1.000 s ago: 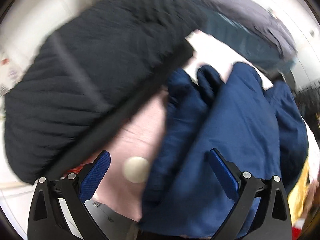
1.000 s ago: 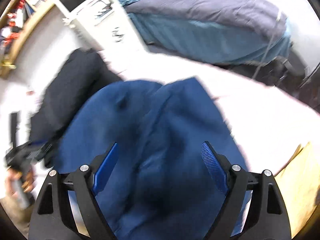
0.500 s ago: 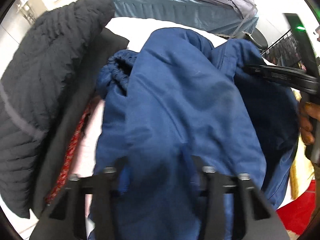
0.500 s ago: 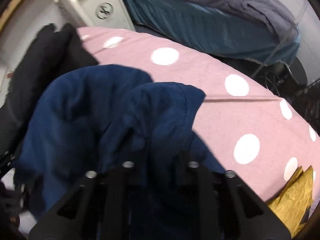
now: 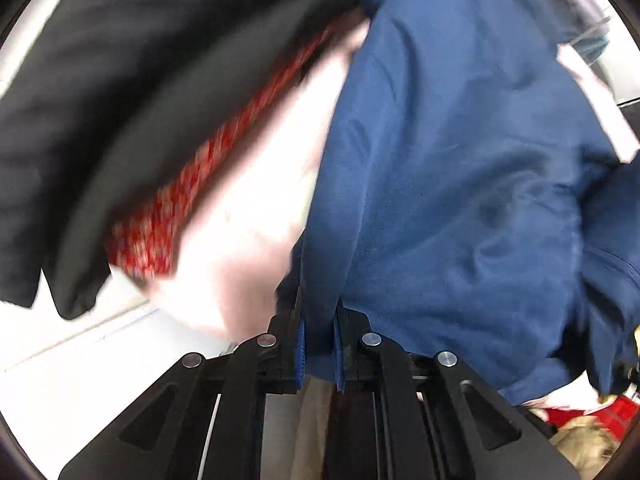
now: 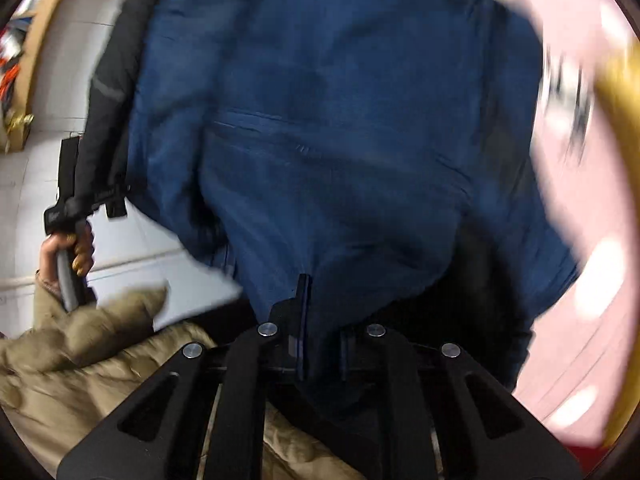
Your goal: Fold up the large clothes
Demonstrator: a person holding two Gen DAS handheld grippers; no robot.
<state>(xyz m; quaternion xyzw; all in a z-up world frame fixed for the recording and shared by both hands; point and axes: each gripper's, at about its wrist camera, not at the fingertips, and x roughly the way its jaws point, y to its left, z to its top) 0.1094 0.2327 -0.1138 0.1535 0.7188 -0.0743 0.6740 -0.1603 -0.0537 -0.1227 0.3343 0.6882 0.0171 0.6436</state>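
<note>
On pink cover [image 5: 248,208]: one blue jacket [image 5: 460,168], left gripper [image 5: 319,344] closing on hem, right gripper [image 6: 320,344] clamping fabric

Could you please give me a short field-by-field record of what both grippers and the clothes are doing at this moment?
garment: blue jacket, bunched and hanging from both grippers
left gripper: jaws closing, jacket's edge pinched between the pads
right gripper: shut on a fold of the jacket
surface: pink cloth with white dots, beneath the jacket
other clothes: black garment beside it, red patterned lining showing
image quality: motion blur in both views
</note>
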